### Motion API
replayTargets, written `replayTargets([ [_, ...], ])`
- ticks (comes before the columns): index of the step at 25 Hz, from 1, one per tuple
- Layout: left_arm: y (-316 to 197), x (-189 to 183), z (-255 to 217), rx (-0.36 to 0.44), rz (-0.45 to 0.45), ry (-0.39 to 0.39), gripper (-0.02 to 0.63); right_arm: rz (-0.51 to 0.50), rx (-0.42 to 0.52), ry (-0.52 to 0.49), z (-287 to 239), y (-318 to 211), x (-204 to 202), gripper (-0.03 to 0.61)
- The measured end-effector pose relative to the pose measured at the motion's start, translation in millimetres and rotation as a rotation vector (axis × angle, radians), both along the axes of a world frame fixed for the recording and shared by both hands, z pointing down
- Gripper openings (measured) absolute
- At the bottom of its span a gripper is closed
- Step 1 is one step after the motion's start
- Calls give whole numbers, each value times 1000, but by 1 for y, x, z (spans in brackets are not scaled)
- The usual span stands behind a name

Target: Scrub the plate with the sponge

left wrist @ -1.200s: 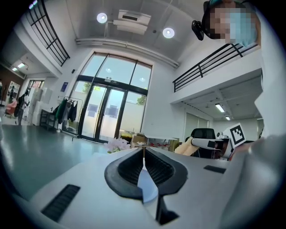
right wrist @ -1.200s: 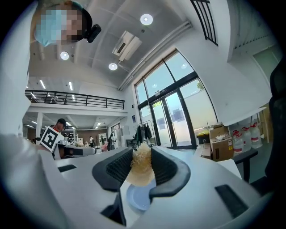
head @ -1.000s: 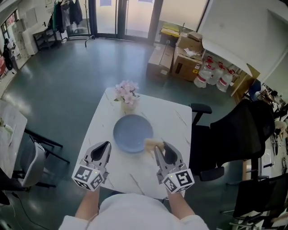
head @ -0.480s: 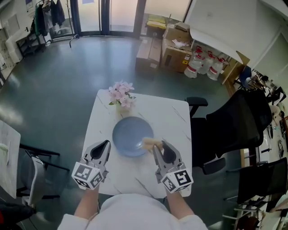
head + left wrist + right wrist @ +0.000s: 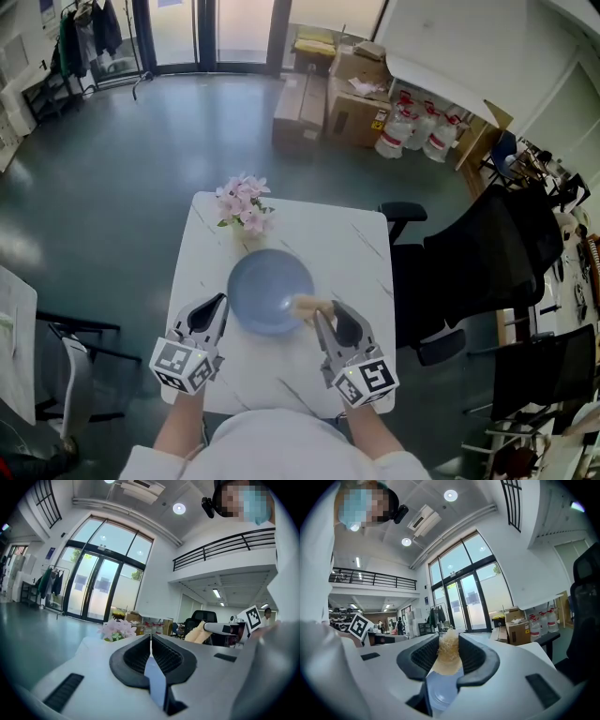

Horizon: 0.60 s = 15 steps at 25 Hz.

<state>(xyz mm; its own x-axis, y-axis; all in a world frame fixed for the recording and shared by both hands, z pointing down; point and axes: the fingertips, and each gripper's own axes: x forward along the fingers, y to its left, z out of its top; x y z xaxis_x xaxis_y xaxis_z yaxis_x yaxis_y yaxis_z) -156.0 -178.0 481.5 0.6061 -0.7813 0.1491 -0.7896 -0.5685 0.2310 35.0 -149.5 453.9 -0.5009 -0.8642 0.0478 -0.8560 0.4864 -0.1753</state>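
Blue and round, the shallow plate (image 5: 267, 286) lies near the middle of the white marble-patterned square table (image 5: 342, 246). At the plate's 4 o'clock rim, seen from the head view, sits the pale yellow fibrous sponge (image 5: 312, 307). It is clamped between the ribbed black pads of the right gripper (image 5: 322, 317), which reaches in from 5 o'clock. The right gripper view shows the sponge squeezed between both jaws and sticking out past their tips. Whether the sponge actually presses on the plate or hangs just over its edge cannot be told from above.

The left gripper (image 5: 221, 301) is at the plate's 8 o'clock, just beside the rim and apart from it. In its own view the jaws are pressed together with nothing between them.

A small bunch of pink flowers in a vase (image 5: 241, 202) stands at the plate's 11 o'clock, near the table's far edge. A black office chair (image 5: 478, 262) is off the table at 3 o'clock, and brown cardboard boxes (image 5: 352, 98) lie on the floor beyond, toward 1 o'clock
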Motion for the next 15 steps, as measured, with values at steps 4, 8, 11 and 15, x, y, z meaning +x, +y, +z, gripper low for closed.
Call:
replayTargets([
  [4, -5, 4, 0, -2, -10, -1, 38, -18, -2, -4, 1, -9, 2, 132],
  [8, -9, 7, 2, -6, -20, -6, 38, -34, -7, -10, 5, -18, 4, 132],
  [11, -12, 11, 5, -12, -19, -17, 38, -44, -14, -12, 7, -23, 6, 132],
  [15, -18, 12, 16, -50, -32, 1, 39, -49, -21, -13, 10, -26, 8, 132],
])
